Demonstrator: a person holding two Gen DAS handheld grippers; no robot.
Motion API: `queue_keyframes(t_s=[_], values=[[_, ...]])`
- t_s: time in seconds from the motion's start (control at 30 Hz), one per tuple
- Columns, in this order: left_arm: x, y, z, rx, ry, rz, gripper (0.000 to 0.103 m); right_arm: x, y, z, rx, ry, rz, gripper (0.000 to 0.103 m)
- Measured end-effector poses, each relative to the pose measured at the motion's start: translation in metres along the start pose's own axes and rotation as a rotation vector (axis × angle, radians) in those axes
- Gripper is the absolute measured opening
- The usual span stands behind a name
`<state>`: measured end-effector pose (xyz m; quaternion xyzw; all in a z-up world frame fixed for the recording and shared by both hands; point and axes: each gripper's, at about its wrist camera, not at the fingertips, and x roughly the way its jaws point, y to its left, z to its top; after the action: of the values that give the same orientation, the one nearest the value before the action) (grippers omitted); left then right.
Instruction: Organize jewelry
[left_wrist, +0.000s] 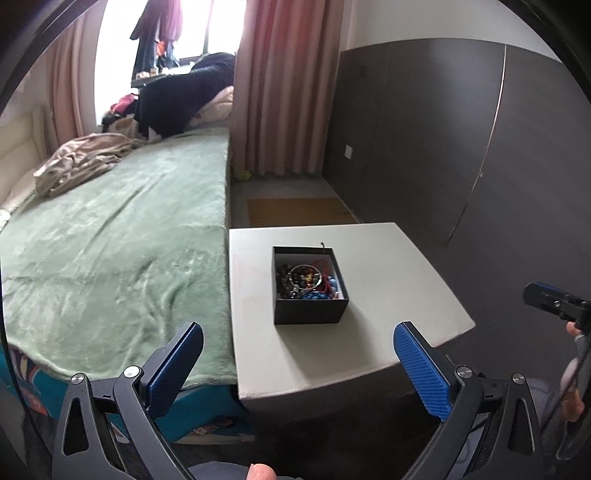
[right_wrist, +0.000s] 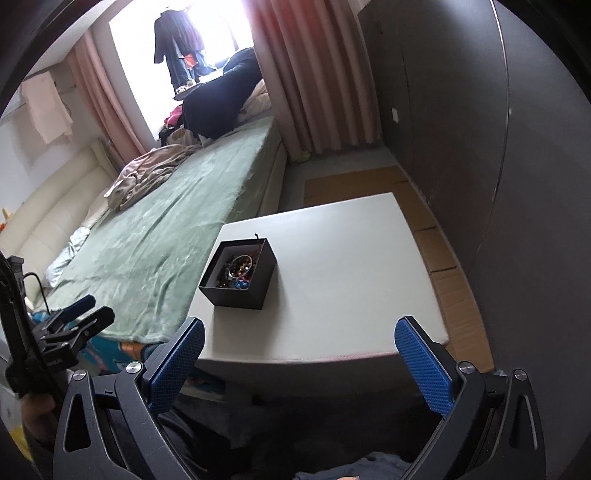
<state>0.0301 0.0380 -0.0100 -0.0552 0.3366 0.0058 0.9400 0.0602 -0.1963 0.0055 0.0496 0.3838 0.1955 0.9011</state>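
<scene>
Looking at a small black box (left_wrist: 310, 284) sat near the middle of a white table (left_wrist: 388, 266), crammed with tangled jewelry (left_wrist: 308, 280): beads, a silvery bangle, something blue, a red cord poking over the rim at 12 o'clock. Left gripper (left_wrist: 297, 363) held wide open and empty, hanging back off the table's near edge at 6 o'clock of the box. Right gripper (right_wrist: 299, 365) same deal, fully spread, nothing held, box up at 11 o'clock from it.

Could easily go wrong: grabbing one strand and dragging the whole knot out, or tipping the light box, since nothing pins it down. Snagging that cord, too.

Hard to tell individual pieces apart in the pile. Can't make out any tray or compartments for sorting. Box floor hidden under the heap.
</scene>
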Motion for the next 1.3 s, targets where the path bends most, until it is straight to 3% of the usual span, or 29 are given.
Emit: queue_keyframes(t_s=[0.43,0.77,1.3], values=[[0.000,0.002,-0.010,0.006,-0.054,0.064,0.103,-0.002,-0.001,-0.016,-0.024,-0.044,-0.026,0.103],[-0.009,-0.001,-0.013,0.036,-0.109,0.076,0.103,-0.011,0.003,-0.020,-0.039,-0.082,-0.060,0.103],[-0.013,-0.004,-0.015,0.044,-0.122,0.081,0.103,-0.013,-0.004,-0.019,-0.016,-0.081,-0.047,0.103]])
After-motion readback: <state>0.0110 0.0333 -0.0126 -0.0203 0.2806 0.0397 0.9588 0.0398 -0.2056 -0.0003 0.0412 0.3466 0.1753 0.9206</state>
